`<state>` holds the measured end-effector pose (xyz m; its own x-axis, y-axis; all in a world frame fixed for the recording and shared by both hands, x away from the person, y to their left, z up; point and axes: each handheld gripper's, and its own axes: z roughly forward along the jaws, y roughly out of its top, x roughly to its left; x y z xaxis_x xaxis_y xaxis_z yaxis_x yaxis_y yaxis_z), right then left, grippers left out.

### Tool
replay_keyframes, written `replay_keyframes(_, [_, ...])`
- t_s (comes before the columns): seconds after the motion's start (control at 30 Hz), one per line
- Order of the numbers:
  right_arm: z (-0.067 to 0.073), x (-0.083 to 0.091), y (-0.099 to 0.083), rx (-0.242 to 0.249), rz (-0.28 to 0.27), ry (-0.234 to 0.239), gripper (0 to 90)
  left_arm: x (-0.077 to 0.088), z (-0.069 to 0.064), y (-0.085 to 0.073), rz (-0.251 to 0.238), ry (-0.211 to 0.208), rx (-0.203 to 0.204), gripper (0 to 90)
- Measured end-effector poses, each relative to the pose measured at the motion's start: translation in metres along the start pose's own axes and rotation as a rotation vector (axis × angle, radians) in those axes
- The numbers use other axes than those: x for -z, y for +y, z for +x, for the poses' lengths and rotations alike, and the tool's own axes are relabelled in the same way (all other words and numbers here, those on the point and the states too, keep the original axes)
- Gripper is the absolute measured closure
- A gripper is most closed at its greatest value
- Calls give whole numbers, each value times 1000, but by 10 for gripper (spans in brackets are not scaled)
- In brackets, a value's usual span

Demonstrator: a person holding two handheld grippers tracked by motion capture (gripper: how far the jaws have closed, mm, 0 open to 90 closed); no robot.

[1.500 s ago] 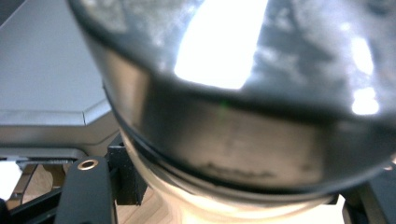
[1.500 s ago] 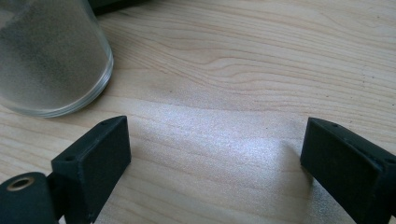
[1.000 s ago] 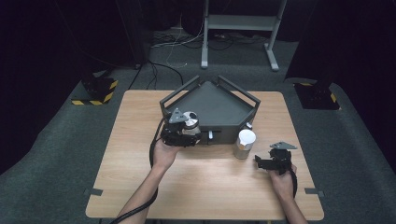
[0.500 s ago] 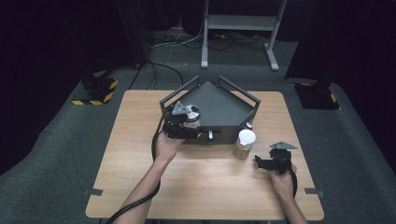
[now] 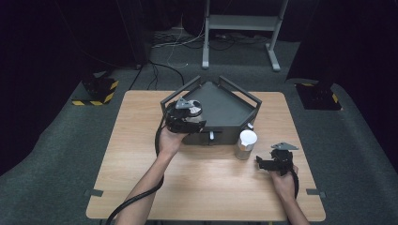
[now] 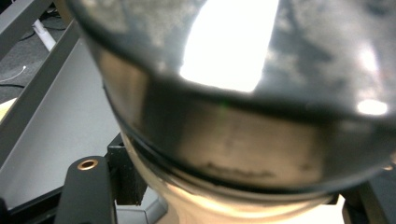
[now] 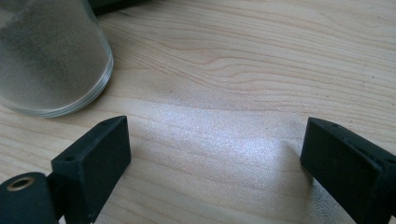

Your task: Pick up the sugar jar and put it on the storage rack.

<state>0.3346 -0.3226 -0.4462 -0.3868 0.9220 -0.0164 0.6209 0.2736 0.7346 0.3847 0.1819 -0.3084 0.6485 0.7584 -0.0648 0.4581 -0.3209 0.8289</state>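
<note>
The left gripper (image 5: 187, 117) holds a jar (image 6: 233, 116) clamped between its jaws over the grey tray (image 5: 220, 105); the smooth glass could slip and drop. The right gripper (image 7: 215, 158) rests on the surface (image 5: 206, 187), jaws apart, a second jar (image 7: 46, 56) just beyond its left jaw, where a nudge could topple it.

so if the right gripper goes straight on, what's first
Likely bare table: the right gripper, jaws open, points past the jar, which sits off to its left. Depth is hard to judge.
</note>
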Motion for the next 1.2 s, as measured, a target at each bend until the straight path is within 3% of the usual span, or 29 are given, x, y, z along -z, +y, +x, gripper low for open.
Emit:
replay_keyframes(0.3, [0,0,0,-1,0,0,81,-9,7,9,-3,24,17,311])
replay_keyframes(0.33, [0,0,0,0,0,0,81,-12,4,5,-34,35,46,311])
replay_keyframes(0.37, [0,0,0,0,0,0,81,-12,8,10,-5,38,29,311])
replay_keyframes(0.4, [0,0,0,0,0,0,81,-15,5,6,-32,48,52,310])
replay_keyframes(0.43, [0,0,0,0,0,0,81,-14,8,12,-1,49,29,310])
replay_keyframes(0.47, [0,0,0,0,0,0,81,-17,6,7,-30,60,56,310])
replay_keyframes(0.6, [0,0,0,0,0,0,81,-25,5,10,-25,90,70,311])
replay_keyframes(0.63, [0,0,0,0,0,0,81,-22,9,16,14,86,41,310])
replay_keyframes(1.2, [0,0,0,-1,1,-2,76,-41,12,13,25,116,53,310])
